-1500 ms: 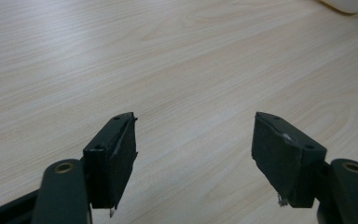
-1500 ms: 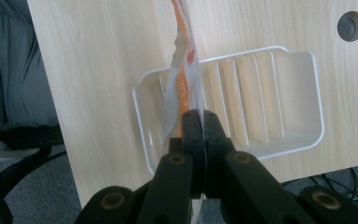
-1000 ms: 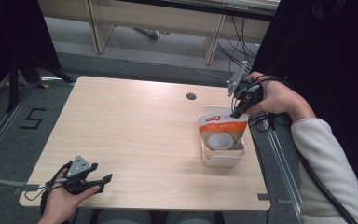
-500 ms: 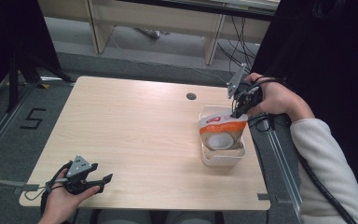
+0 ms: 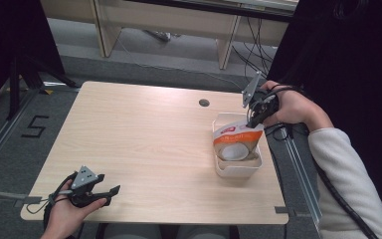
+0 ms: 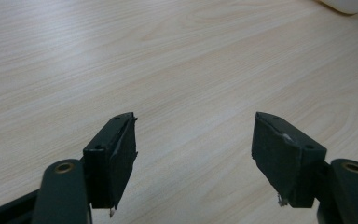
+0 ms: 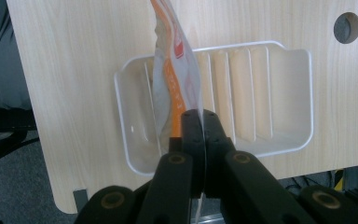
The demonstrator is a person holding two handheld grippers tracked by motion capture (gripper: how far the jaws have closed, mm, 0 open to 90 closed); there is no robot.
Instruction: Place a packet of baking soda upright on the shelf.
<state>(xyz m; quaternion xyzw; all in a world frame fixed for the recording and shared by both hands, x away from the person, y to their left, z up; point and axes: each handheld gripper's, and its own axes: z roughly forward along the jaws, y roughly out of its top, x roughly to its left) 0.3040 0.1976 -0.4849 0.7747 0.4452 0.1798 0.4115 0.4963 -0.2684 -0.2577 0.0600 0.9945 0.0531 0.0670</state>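
Note:
An orange and white pouch (image 5: 236, 140) stands upright in a white slotted rack (image 5: 238, 169) at the table's right side. My right gripper (image 5: 252, 118) is shut on the pouch's top edge, held from above. In the right gripper view the pouch (image 7: 172, 79) hangs edge-on over the rack (image 7: 289, 93), near its left end, pinched between the jaws. My left gripper (image 5: 110, 194) rests at the table's front left corner, open with nothing between its fingers (image 6: 114, 154).
A round cable hole (image 5: 204, 102) lies in the tabletop behind the rack. Metal rails run along the floor on both sides of the table. A desk frame and cables stand beyond the far edge.
The right gripper has shifted slightly with the pouch, which now sits a little lower in the rack. The left gripper has not moved.

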